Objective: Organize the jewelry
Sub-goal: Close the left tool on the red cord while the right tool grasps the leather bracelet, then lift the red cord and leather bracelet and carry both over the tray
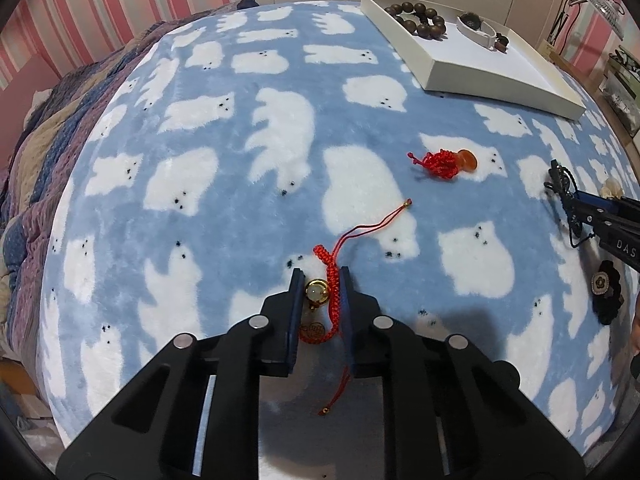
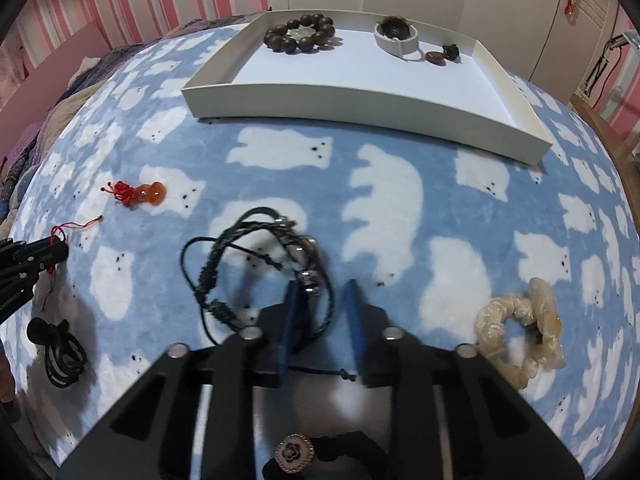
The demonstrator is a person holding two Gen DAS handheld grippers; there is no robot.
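Tray (image 2: 360, 98), upper frame, holds three pieces; four lie loose. Our left hand-held gripper (image 1: 320, 280) pinches the red bracelet (image 1: 332, 276); right hand-held gripper (image 2: 322, 292) gapes around the black cord bracelet (image 2: 256, 264).

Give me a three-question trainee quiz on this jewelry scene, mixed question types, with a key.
1. True or false: the white tray already holds a brown bead bracelet.
2. The left gripper straddles which item? A) red cord bracelet B) cream scrunchie C) watch
3. Fill in: the black cord bracelets sit between the fingers of the ____ gripper.

Key: 1 true; 2 A; 3 right
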